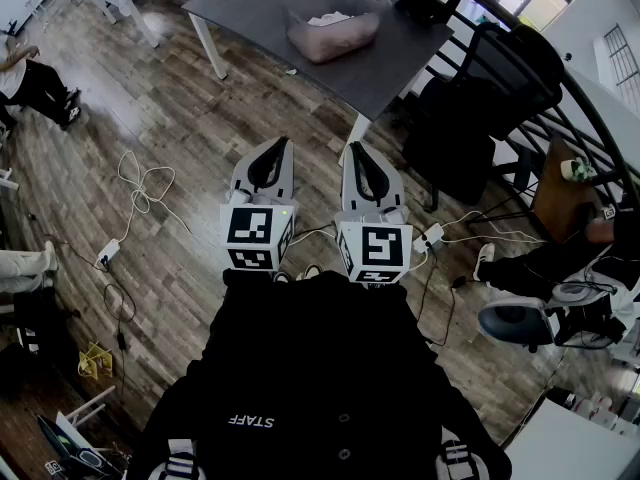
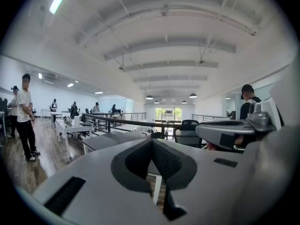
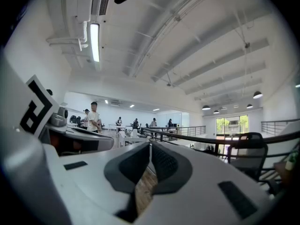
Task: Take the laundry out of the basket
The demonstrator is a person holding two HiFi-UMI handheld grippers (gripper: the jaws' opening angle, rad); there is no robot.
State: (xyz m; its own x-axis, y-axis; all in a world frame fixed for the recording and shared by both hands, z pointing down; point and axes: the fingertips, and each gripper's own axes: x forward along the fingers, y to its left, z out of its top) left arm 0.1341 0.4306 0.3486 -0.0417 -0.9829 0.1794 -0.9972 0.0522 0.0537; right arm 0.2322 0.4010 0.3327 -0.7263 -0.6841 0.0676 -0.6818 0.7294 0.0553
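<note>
Laundry (image 1: 330,18) lies in the basket (image 1: 305,40) on the table (image 1: 250,8), at twelve o'clock, well apart from both claws. Left claw (image 1: 278,143) and right claw (image 1: 354,150) are both closed on nothing. Best step closer, spread one claw, then descend onto the topmost fold.
</note>
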